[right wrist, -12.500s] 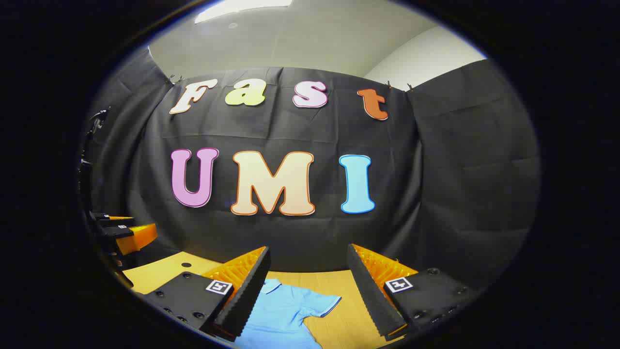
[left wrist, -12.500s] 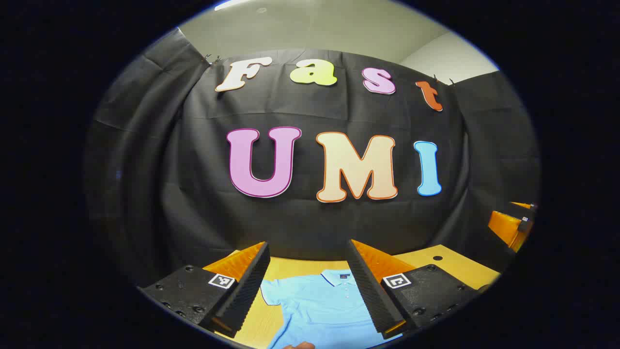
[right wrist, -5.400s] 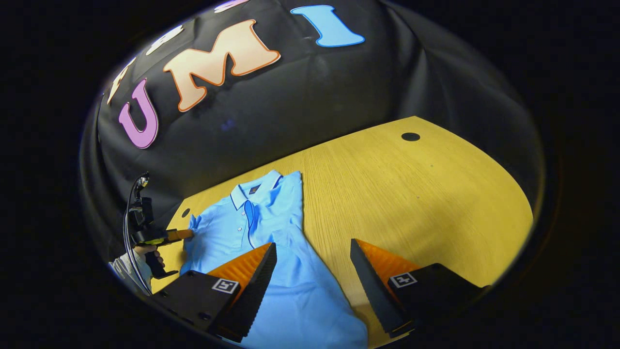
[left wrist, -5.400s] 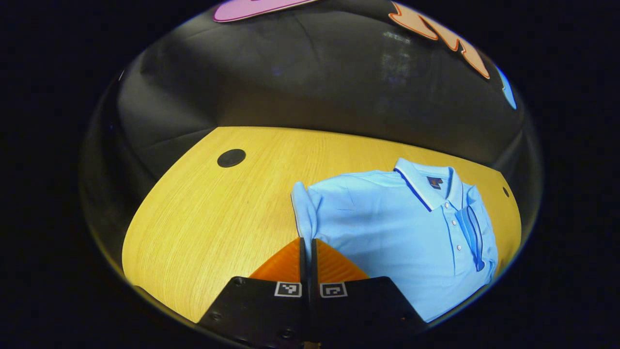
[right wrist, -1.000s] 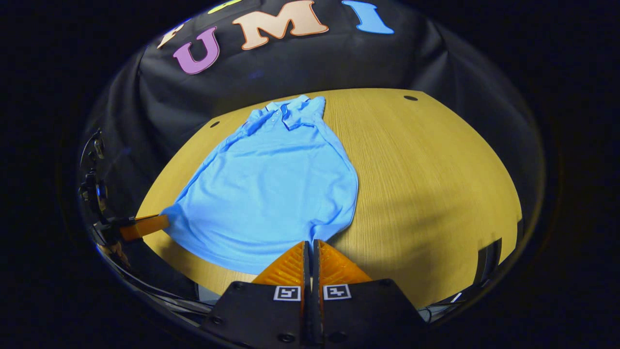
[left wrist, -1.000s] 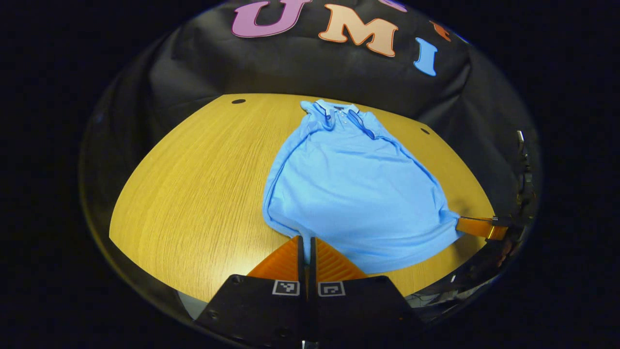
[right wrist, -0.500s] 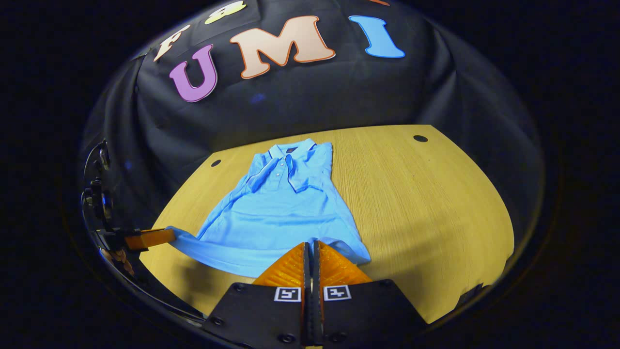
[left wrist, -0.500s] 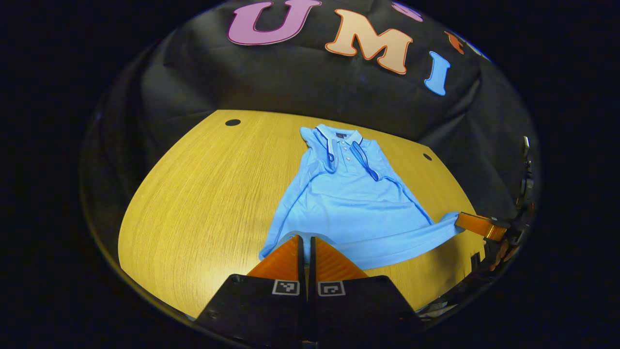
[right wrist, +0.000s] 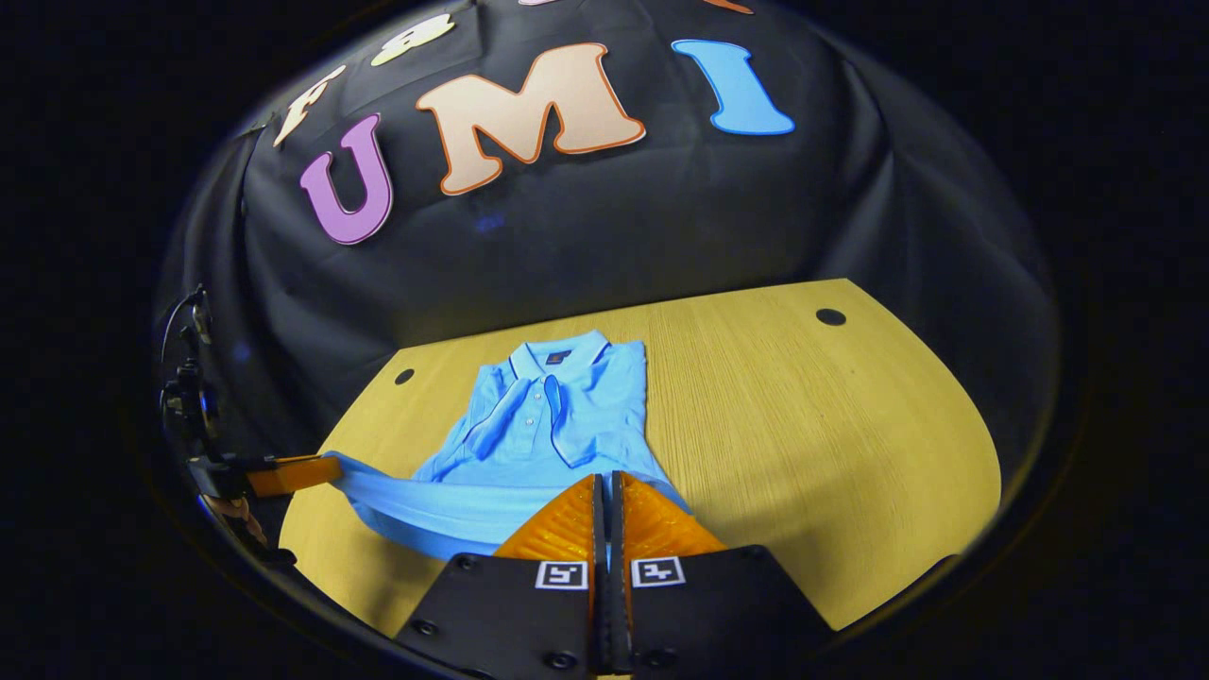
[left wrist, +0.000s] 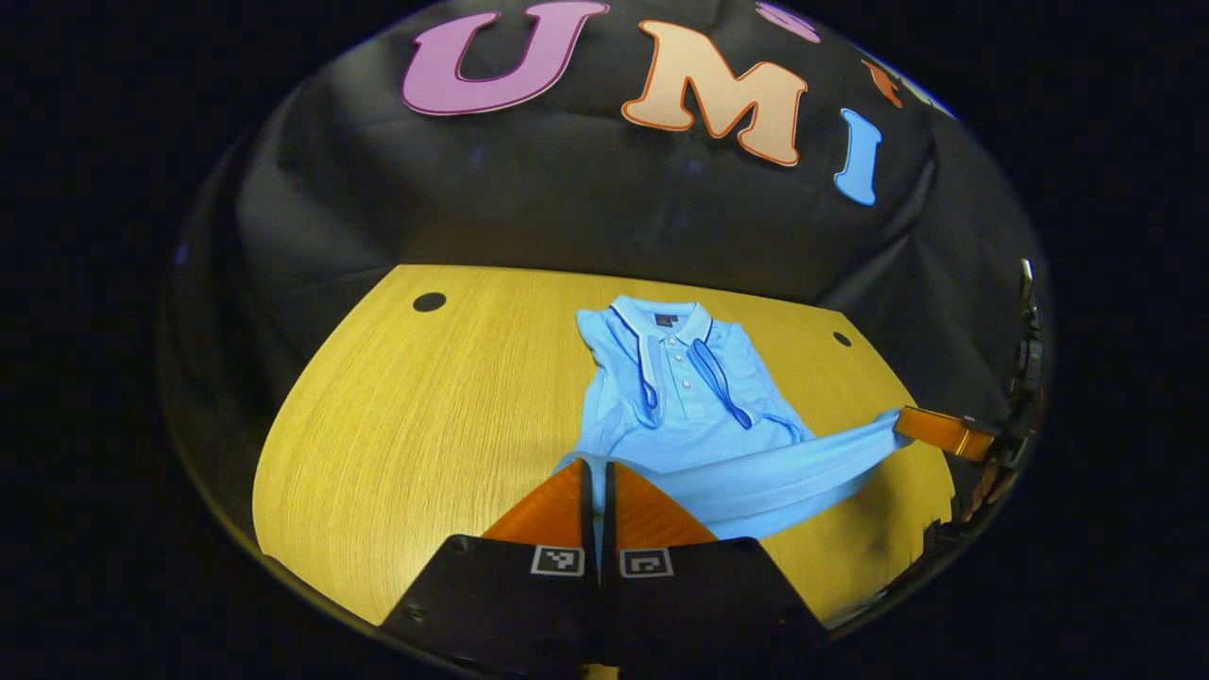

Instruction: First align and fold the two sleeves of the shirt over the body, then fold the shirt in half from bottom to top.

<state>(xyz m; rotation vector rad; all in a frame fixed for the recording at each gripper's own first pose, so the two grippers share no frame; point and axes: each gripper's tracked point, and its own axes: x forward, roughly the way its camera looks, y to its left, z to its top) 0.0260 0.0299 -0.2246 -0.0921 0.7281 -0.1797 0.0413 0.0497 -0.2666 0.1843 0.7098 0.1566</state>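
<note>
- Two grippers, left gripper (left wrist: 597, 472) and right gripper (right wrist: 606, 486), fingers clenched on the shirt (left wrist: 694, 397) hem, lift it above the bench (left wrist: 425, 425).
- Sleeves lie folded; next, carry hem to collar.

shirt (left wrist: 689, 397): light blue, dark-blue and white collar trim, small dark neck label | table (left wrist: 425, 416): yellow wood grain, black round holes | markers on gripper bodies: black-and-white squares

No readable text anywhere. A small dark tag inside the collar of the blue shirt (left wrist: 694, 397) is too tiny to make out. Square black-and-white coded markers sit on each claw, left claw (left wrist: 597, 477), right claw (right wrist: 607, 491), patterns, not words.
</note>
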